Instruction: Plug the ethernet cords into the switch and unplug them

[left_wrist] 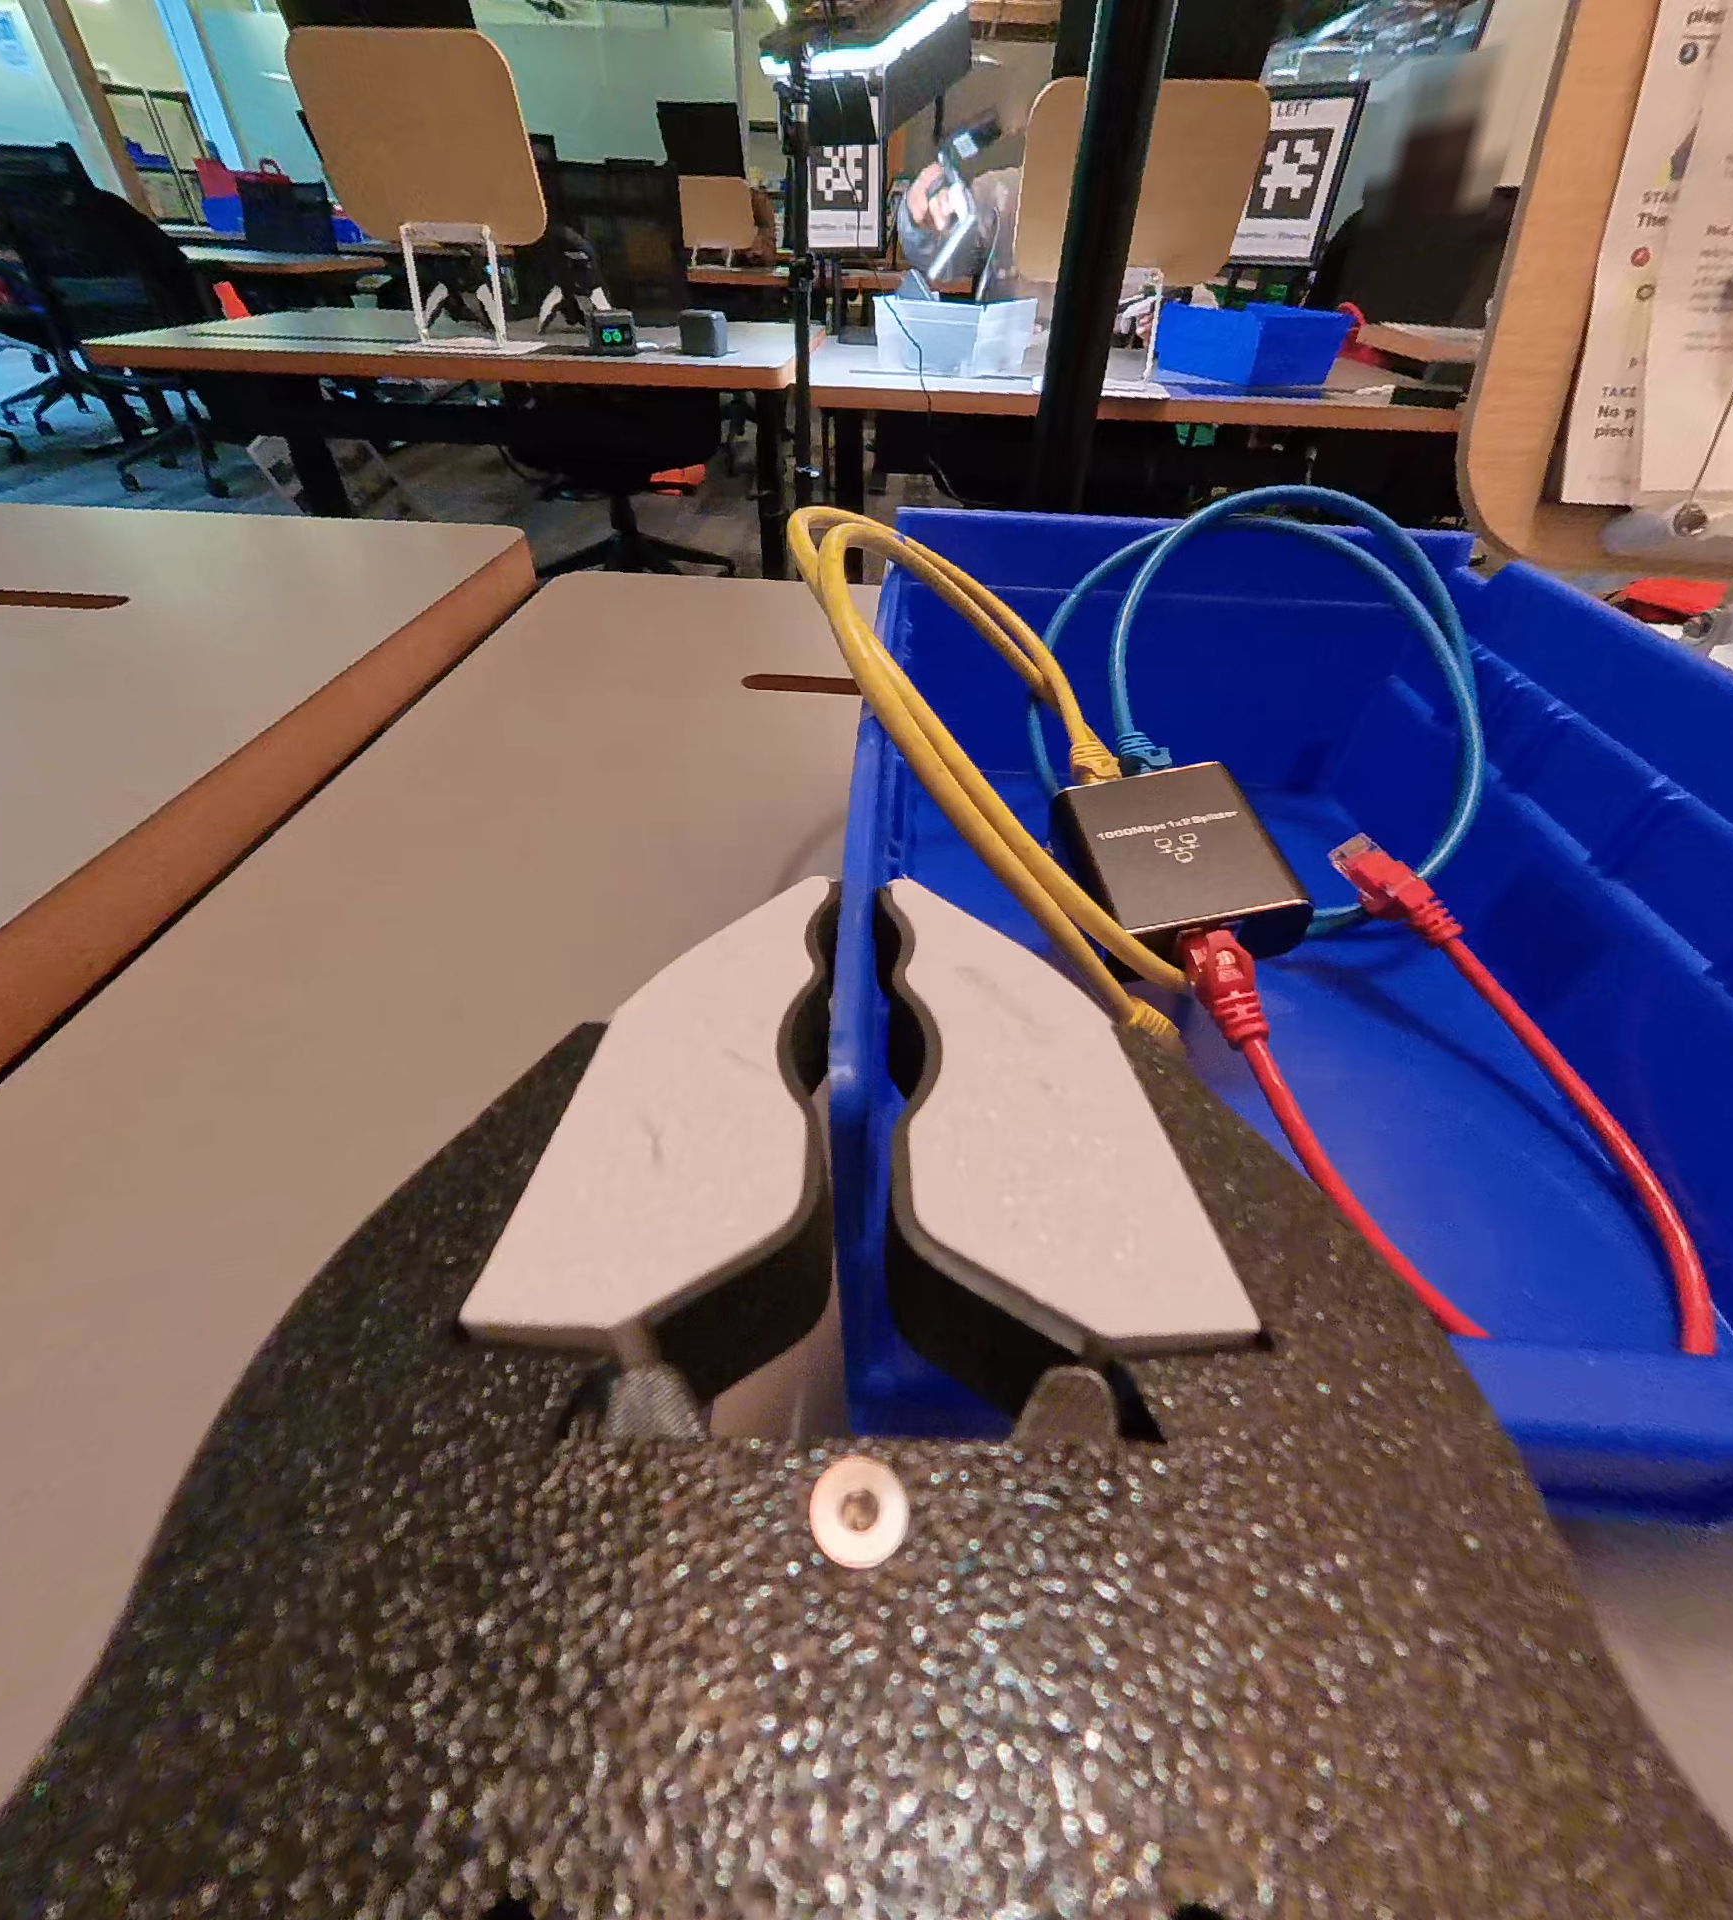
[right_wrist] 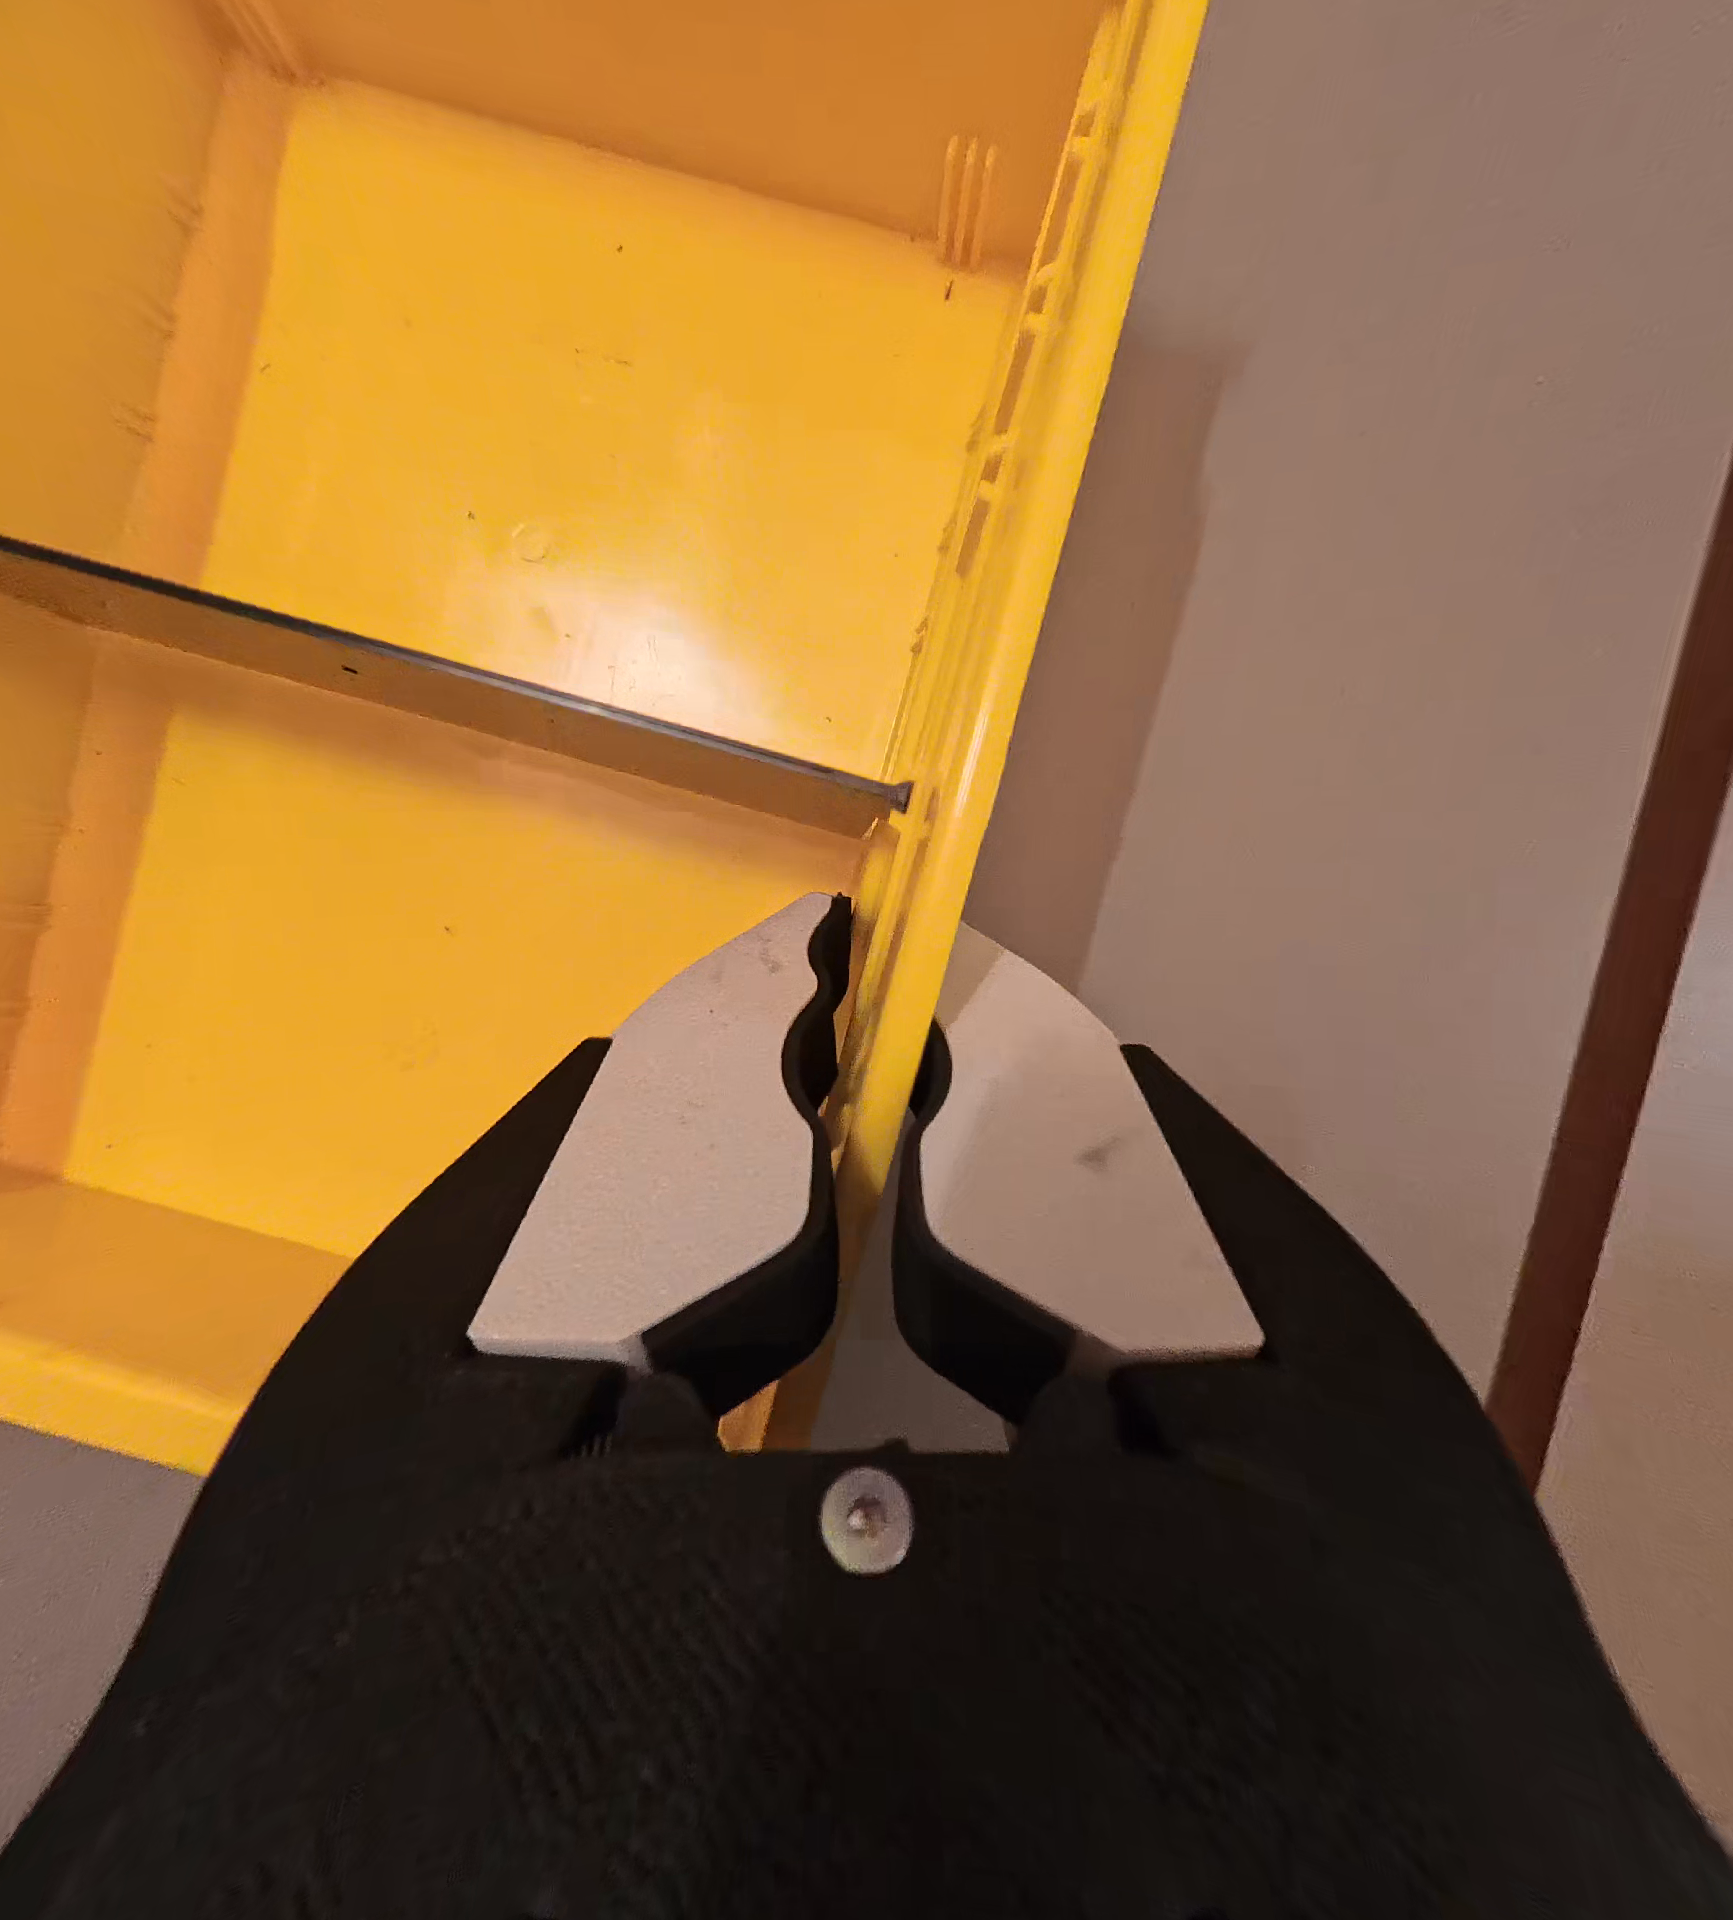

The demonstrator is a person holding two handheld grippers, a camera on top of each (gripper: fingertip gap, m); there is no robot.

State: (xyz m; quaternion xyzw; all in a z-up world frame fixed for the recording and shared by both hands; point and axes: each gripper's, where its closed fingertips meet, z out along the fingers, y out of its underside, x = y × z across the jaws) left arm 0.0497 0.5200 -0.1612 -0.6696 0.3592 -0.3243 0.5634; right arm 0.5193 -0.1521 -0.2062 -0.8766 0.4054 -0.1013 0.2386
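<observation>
Right up close, the left gripper is straddling the near wall of the blue bin, its jaws clenching that wall with one finger outside and one inside. Just ahead and to the right of those jaws, the black switch is lying inside the bin. Red cord is sitting with one plug in the switch's near face, its other plug lying loose just right of the switch. Yellow cord and blue cord are going into the far face, both looping up over the bin's far rim. Over on the other side, the right gripper is clamping the right wall of the yellow bin, jaws grasping it tight. Left of those jaws, a thin metal divider is crossing the bin. Grey worktop is showing to the right.
</observation>
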